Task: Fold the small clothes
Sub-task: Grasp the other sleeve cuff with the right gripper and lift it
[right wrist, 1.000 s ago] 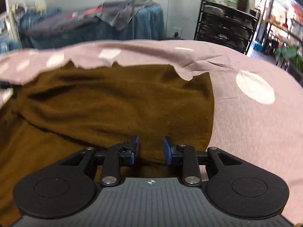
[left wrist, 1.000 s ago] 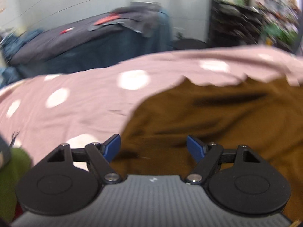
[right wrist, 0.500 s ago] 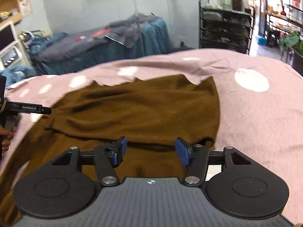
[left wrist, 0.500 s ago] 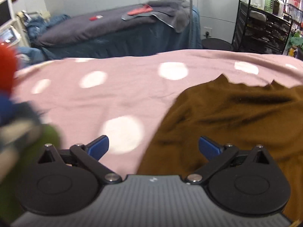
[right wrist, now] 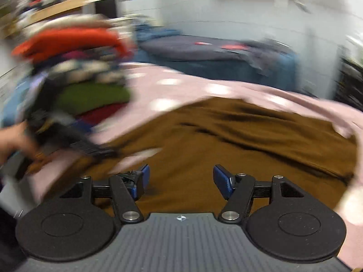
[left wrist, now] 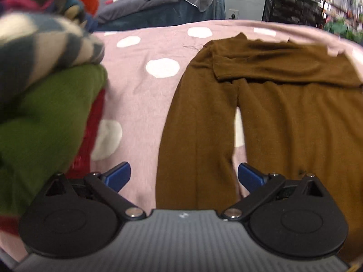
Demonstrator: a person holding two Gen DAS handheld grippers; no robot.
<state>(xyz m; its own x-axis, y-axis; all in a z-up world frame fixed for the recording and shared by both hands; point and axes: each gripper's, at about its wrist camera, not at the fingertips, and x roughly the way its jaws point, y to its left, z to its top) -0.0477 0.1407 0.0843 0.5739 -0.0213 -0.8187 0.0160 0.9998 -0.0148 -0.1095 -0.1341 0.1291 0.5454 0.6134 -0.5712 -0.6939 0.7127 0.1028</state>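
Observation:
A brown long-sleeved top point(left wrist: 283, 117) lies flat on the pink dotted sheet point(left wrist: 140, 86). One sleeve is folded across its upper part, and the other sleeve point(left wrist: 197, 136) runs down toward me. My left gripper point(left wrist: 183, 176) hovers open over that lower sleeve, and its pads touch nothing. My right gripper point(right wrist: 180, 181) hangs over the brown top point(right wrist: 226, 140). Its jaws are opening and nothing is held between them. The right wrist view is blurred by motion; at its left edge it shows a hand point(right wrist: 13, 140) holding the left gripper's black body point(right wrist: 68, 140).
A pile of clothes point(left wrist: 45, 113) stands at the left: green, red, striped and orange pieces. Behind the bed there is a table draped in dark blue cloth point(left wrist: 163, 11). A black shelf rack point(left wrist: 295, 4) stands at the back right.
Both grippers have opened wide and let go of the brown top. They have drawn back from it. The left has swung toward the clothes pile, and the right has turned leftward.

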